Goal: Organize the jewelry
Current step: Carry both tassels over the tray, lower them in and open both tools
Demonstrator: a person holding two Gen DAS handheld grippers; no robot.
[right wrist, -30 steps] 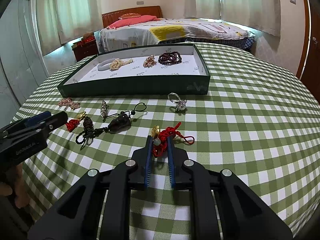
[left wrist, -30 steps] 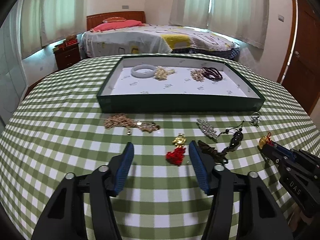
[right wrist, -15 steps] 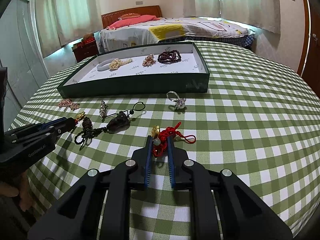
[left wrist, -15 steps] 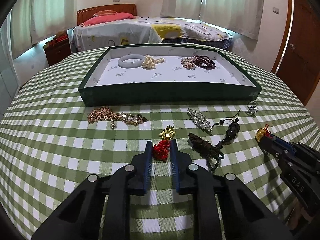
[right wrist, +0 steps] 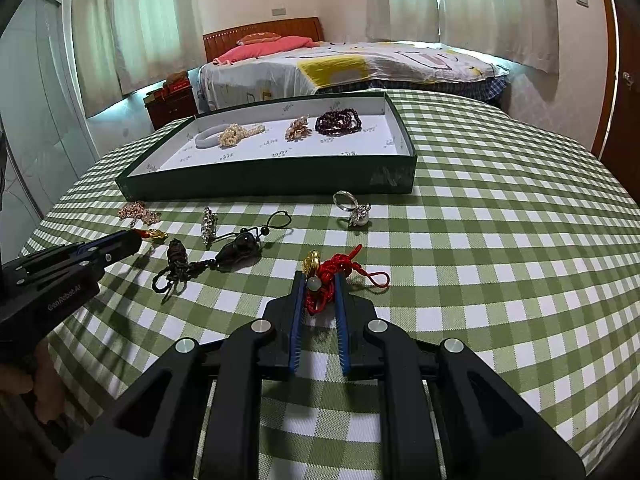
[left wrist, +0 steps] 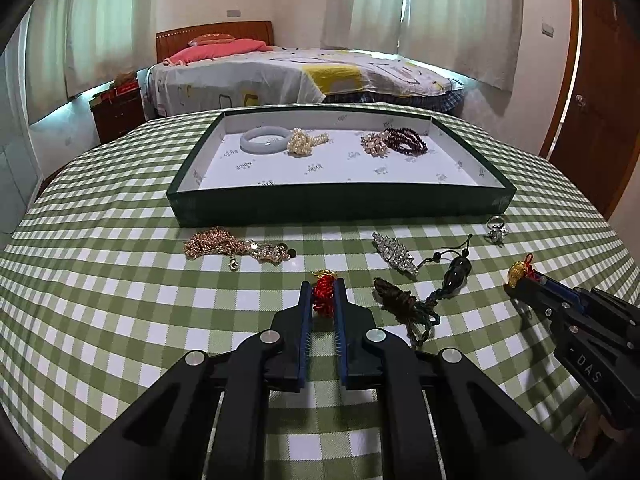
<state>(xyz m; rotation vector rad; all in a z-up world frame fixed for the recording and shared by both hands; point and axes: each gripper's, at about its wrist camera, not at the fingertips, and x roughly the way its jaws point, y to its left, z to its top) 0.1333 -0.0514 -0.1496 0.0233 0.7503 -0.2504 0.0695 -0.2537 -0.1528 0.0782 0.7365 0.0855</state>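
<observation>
Soft daylight through curtains point(left wrist: 452, 12), sharp focus, fisheye-bent dark corners

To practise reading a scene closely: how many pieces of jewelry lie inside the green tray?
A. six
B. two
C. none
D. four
D: the tray holds a pale bangle, a pearl piece, a pinkish cluster and dark beads.

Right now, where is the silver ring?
The silver ring lies on the checked cloth just outside the tray's near right corner, beyond the right tongs.
</observation>
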